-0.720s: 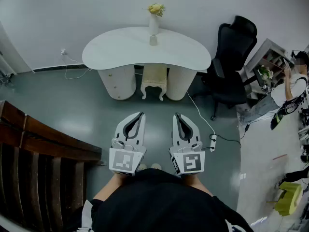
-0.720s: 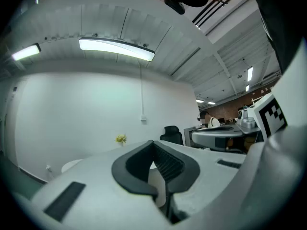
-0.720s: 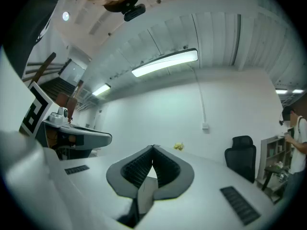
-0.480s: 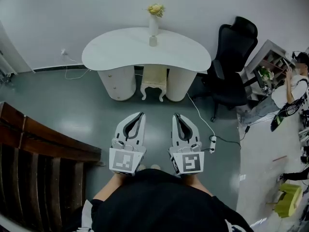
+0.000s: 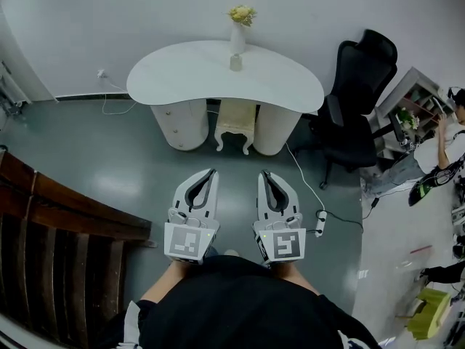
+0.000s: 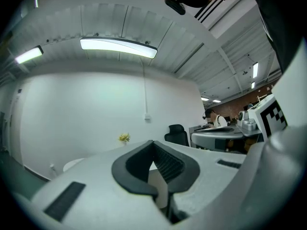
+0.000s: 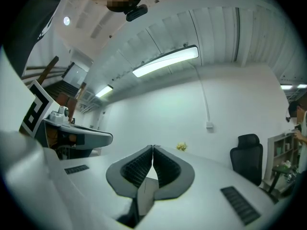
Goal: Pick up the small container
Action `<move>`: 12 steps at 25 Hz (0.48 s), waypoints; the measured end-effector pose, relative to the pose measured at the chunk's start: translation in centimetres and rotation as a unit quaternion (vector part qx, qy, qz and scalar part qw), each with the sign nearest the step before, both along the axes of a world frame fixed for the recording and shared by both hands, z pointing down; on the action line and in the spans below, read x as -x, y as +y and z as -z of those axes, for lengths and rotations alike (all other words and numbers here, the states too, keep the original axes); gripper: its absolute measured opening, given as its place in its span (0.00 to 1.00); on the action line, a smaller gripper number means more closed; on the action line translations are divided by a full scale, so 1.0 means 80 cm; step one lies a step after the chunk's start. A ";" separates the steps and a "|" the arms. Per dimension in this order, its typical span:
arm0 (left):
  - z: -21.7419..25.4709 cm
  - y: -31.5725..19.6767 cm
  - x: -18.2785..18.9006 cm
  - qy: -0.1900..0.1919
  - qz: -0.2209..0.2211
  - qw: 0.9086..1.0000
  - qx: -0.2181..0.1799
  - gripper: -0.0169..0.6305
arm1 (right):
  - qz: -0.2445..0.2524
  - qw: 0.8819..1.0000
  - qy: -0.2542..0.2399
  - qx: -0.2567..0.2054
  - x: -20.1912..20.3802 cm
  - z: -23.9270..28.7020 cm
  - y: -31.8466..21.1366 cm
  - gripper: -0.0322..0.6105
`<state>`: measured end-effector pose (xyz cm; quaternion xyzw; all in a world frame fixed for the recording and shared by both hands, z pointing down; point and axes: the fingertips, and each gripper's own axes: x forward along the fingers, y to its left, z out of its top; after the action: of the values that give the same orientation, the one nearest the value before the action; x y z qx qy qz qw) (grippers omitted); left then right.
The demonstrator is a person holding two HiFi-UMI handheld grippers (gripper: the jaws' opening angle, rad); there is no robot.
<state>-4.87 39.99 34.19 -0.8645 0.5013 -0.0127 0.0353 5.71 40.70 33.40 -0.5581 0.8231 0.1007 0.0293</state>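
A small pale container (image 5: 236,62) stands on the white kidney-shaped table (image 5: 189,75), just in front of a tall white vase (image 5: 238,38) with yellow flowers. My left gripper (image 5: 213,171) and right gripper (image 5: 264,173) are side by side close to my body, above the grey floor and well short of the table. Both point towards the table and both are shut with nothing between the jaws. In the left gripper view the left gripper (image 6: 153,142) has its tips together. The right gripper (image 7: 153,146) also shows its tips together. The flowers (image 7: 181,147) are small and far ahead.
A small white stool (image 5: 235,124) stands under the table. A black office chair (image 5: 356,100) is to the right, with a cable and power strip (image 5: 319,219) on the floor. A dark wooden railing (image 5: 65,231) runs along the left. A person (image 5: 443,140) stands by shelves at far right.
The table and chair sit slightly further right and lower in the head view, as the view has shifted. Both grippers keep the same pose, still shut.
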 end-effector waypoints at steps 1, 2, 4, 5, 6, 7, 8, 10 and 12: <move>-0.002 -0.002 0.000 -0.001 0.002 1.000 0.001 0.04 | 0.003 1.000 0.000 0.002 0.000 -0.002 -0.003 0.09; -0.003 -0.004 -0.001 -0.002 0.004 1.000 0.003 0.04 | 0.006 1.000 0.000 0.005 0.000 -0.004 -0.006 0.09; -0.005 -0.010 -0.001 -0.003 0.008 1.000 0.007 0.04 | 0.013 1.000 -0.004 0.011 0.001 -0.008 -0.013 0.09; -0.005 -0.014 -0.002 -0.002 0.009 1.000 0.010 0.04 | 0.016 1.000 -0.005 0.015 0.001 -0.010 -0.018 0.09; -0.004 -0.019 -0.002 -0.001 0.010 1.000 0.012 0.04 | 0.018 1.000 -0.007 0.018 0.001 -0.011 -0.023 0.10; -0.002 -0.025 -0.003 0.000 0.010 1.000 0.012 0.04 | 0.019 1.000 -0.007 0.022 0.001 -0.012 -0.028 0.13; -0.001 -0.032 -0.003 0.000 0.010 1.000 0.011 0.04 | 0.019 0.999 -0.008 0.025 0.001 -0.013 -0.034 0.17; 0.001 -0.045 -0.003 0.000 0.011 1.000 0.011 0.04 | 0.016 0.999 -0.008 0.030 0.001 -0.016 -0.046 0.24; -0.001 -0.058 -0.001 -0.002 0.011 1.000 0.012 0.04 | 0.011 0.999 -0.008 0.031 0.000 -0.018 -0.059 0.27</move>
<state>-4.77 35.32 34.24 -0.8592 0.5106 -0.0203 0.0259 5.68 35.99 34.88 -0.5502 0.8318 0.0704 0.0195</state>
